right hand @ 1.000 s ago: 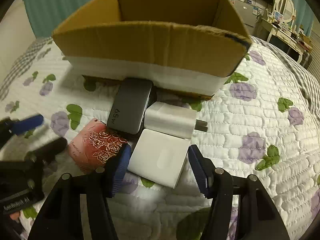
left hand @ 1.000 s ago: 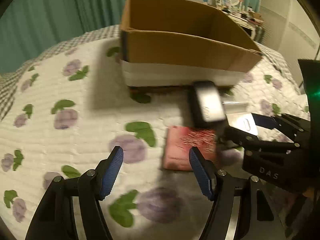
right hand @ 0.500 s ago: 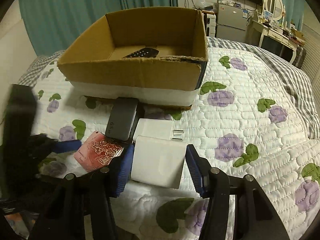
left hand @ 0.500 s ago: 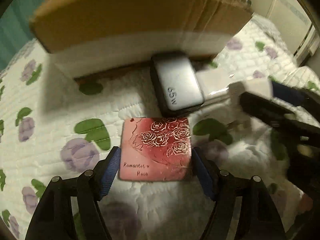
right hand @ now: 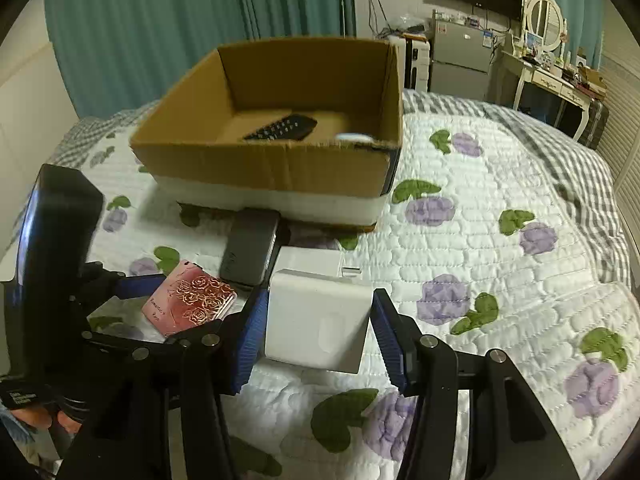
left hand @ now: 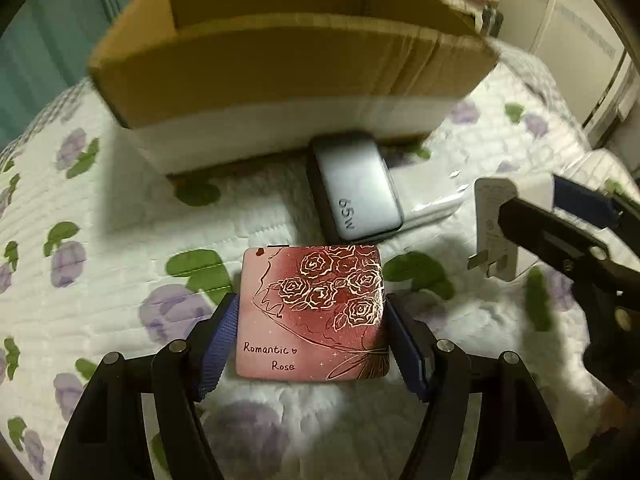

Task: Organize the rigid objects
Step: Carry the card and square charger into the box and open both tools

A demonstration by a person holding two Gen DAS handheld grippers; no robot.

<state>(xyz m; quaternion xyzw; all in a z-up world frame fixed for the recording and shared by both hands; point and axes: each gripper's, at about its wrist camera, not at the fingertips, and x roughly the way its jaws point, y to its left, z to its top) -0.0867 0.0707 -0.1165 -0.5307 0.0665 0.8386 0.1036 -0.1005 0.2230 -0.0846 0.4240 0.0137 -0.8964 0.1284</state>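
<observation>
A red "Romantic Rose" case [left hand: 314, 314] lies on the quilt between the blue pads of my left gripper [left hand: 312, 340], which touch both its sides. My right gripper [right hand: 316, 332] is shut on a white charger block [right hand: 318, 318] and holds it lifted above the quilt; the block also shows in the left wrist view [left hand: 504, 224]. A grey 65W power bank [left hand: 356, 190] and a second white charger [right hand: 310, 262] lie before the open cardboard box [right hand: 280, 168]. A black remote [right hand: 282, 128] lies inside the box.
The flowered white quilt [right hand: 500, 280] covers the bed. Teal curtains [right hand: 180, 20] hang behind the box. A dresser with a round mirror [right hand: 544, 20] and a fridge stand at the back right.
My left gripper has moved forward around the red case and closed onto its sides. My right gripper has lifted the white charger block and pulled back from the box.
</observation>
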